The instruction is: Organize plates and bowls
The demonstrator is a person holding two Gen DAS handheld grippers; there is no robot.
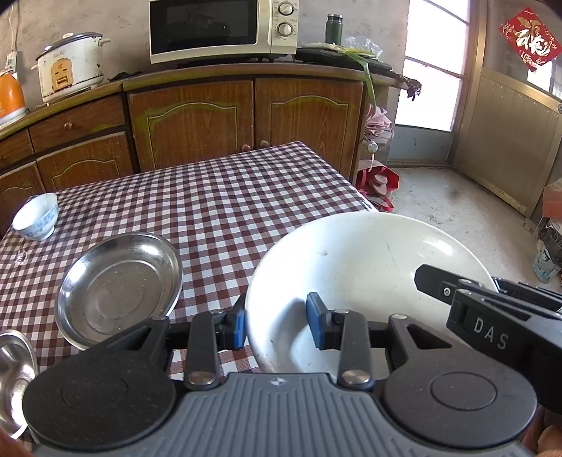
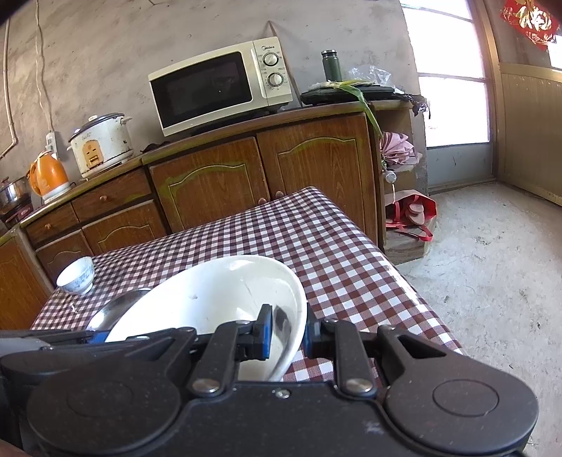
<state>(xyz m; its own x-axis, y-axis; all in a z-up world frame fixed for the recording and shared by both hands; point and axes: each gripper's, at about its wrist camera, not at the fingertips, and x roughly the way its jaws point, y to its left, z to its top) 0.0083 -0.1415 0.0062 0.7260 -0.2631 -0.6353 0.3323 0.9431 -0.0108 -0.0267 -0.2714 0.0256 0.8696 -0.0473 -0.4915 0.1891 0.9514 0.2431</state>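
A large white bowl (image 1: 368,267) hangs tilted over the near right corner of the checked table (image 1: 228,197), and both grippers hold it. My left gripper (image 1: 277,328) straddles its near left rim, one blue pad outside and one inside. My right gripper (image 2: 288,334) is shut on the opposite rim; in the left wrist view it (image 1: 439,284) reaches in from the right. In the right wrist view the white bowl (image 2: 210,295) hides most of a steel plate (image 2: 116,309). That steel plate (image 1: 119,288) lies on the cloth to the left, with a small blue-and-white bowl (image 1: 37,216) beyond it.
Another steel dish (image 1: 14,372) shows at the lower left edge. A wooden cabinet (image 1: 196,119) stands behind the table and carries a microwave (image 1: 217,31), a rice cooker (image 1: 70,66) and an orange kettle (image 2: 49,175). Bare floor (image 2: 491,281) lies to the right.
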